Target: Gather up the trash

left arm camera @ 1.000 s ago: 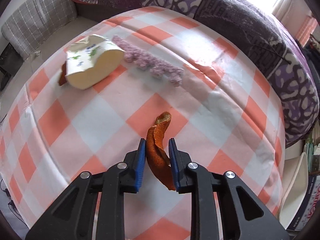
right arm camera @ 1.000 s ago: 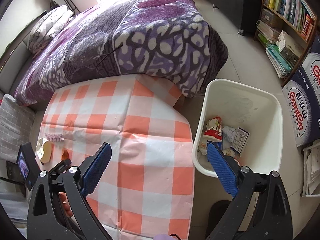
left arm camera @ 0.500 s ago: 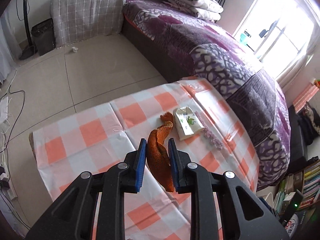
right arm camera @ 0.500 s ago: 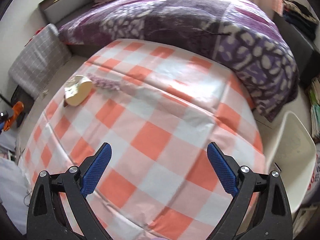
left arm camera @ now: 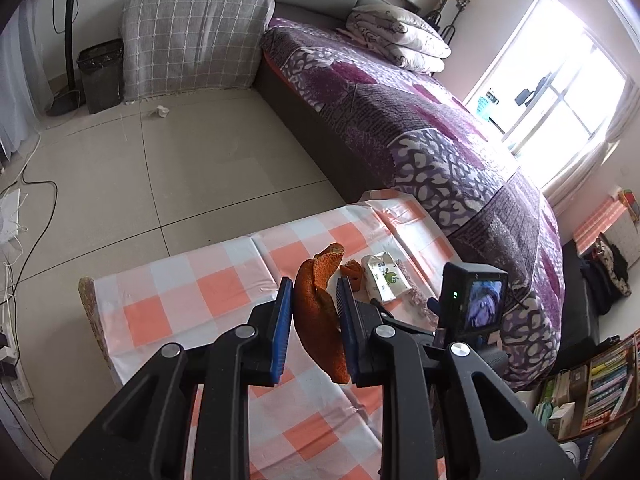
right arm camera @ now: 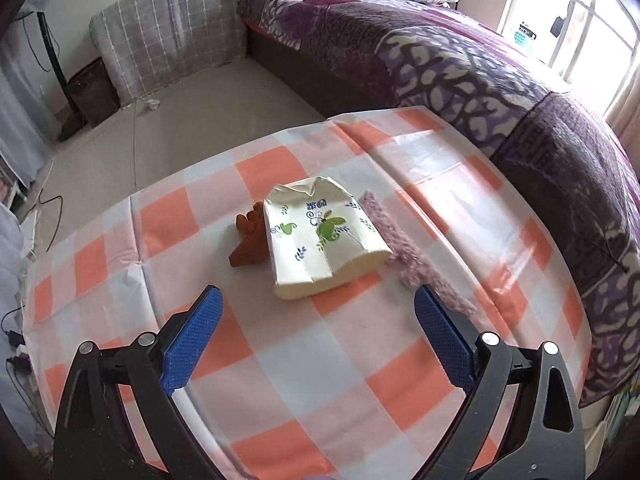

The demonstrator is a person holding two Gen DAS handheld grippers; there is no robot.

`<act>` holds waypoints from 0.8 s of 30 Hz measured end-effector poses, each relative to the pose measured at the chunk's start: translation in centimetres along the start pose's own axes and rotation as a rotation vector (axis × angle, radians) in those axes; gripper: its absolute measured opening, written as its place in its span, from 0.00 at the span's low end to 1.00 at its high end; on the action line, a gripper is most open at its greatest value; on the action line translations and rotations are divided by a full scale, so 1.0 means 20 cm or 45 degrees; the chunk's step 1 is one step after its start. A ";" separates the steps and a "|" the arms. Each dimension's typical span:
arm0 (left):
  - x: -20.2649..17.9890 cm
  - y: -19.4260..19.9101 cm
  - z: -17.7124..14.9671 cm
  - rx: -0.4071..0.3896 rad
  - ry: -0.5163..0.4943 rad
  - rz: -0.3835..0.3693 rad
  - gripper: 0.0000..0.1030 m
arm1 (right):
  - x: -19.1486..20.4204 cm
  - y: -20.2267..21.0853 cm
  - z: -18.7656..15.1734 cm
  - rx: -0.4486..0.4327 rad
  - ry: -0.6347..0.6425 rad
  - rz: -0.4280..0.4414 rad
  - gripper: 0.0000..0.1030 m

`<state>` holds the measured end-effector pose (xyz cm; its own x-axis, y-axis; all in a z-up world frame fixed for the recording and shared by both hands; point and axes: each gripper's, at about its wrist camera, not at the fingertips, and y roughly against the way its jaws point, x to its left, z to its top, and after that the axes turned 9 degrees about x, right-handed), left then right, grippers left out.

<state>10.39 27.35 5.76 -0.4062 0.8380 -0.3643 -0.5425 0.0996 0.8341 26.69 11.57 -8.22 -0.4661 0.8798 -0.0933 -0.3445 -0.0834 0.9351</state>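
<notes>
My left gripper (left arm camera: 314, 308) is shut on a strip of orange peel (left arm camera: 318, 320) and holds it high above the checked table (left arm camera: 208, 292). My right gripper (right arm camera: 316, 336) is open and empty, low over the table, just in front of a white tissue pack (right arm camera: 324, 236) with green and blue print. A brown peel piece (right arm camera: 250, 240) lies against the pack's left side and a fuzzy purple strip (right arm camera: 404, 248) lies along its right. The pack (left arm camera: 382, 278) and the right gripper's camera (left arm camera: 474, 300) also show in the left wrist view.
A bed with a purple patterned cover (right arm camera: 480, 64) borders the table's far and right sides. A grey checked cushion (left arm camera: 192, 40) and a dark bin (left arm camera: 100, 76) stand across the tiled floor. Bookshelves (left arm camera: 592, 392) are at the lower right. Cables (left arm camera: 24, 184) lie on the floor at left.
My left gripper has lifted the orange peel off the table and risen well above it. My right gripper has swung from the white bin to the table and come down close to the tissue pack.
</notes>
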 end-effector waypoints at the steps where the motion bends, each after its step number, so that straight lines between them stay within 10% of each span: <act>1: 0.02 0.00 0.00 0.003 0.009 0.004 0.22 | 0.01 -0.02 0.02 0.006 0.012 -0.018 0.90; 11: 0.09 0.00 0.03 -0.013 0.021 0.020 0.22 | 0.01 -0.24 0.07 0.110 -0.016 -0.023 0.83; 13: 0.09 -0.02 0.02 0.012 0.007 0.012 0.22 | 0.00 -0.24 0.04 0.109 -0.044 0.060 0.27; 15: 0.10 -0.02 0.03 0.031 0.003 -0.011 0.22 | -0.01 -0.22 0.01 0.104 -0.080 0.055 0.00; 24: 0.23 -0.18 0.06 0.227 -0.023 0.067 0.36 | -0.13 0.02 -0.24 -0.020 -0.202 0.181 0.00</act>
<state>11.31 31.59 1.59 -0.4162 0.8541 -0.3118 -0.3809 0.1476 0.9128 23.83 7.06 -9.24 -0.3774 0.9211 0.0955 -0.2976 -0.2183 0.9294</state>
